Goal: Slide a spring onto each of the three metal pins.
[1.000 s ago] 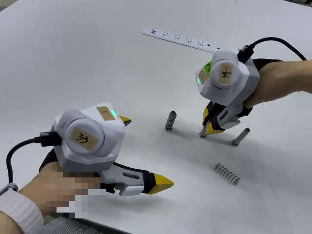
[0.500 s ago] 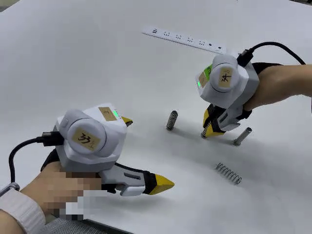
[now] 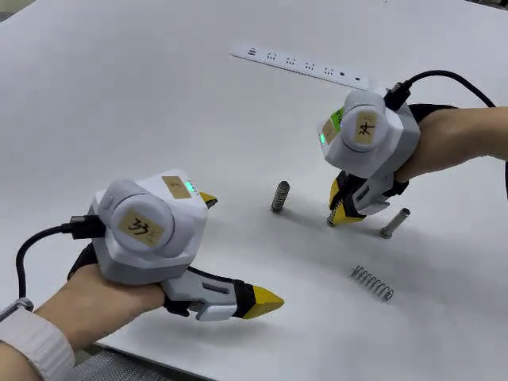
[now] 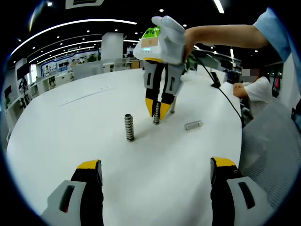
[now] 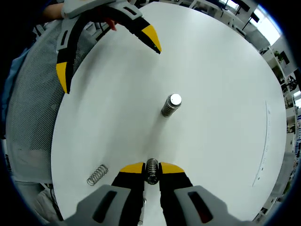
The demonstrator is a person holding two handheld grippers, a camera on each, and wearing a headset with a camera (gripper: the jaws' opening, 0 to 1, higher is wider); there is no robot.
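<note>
White round table [image 3: 143, 95], ceiling strip lights [image 4: 70, 23], open-plan office bkgd, mesh chair [image 5: 28, 108]

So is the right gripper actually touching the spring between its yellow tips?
Touching. The right gripper view shows the right gripper with its two yellow tips closed against either side of the spring, with no gap visible.

Shiny metal spring [image 3: 371, 282], matt table [image 3: 159, 95]

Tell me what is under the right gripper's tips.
A spring stands upright on the table, pinched between the yellow tips of the right gripper. Its core is hidden by the coils and jaws.
</note>
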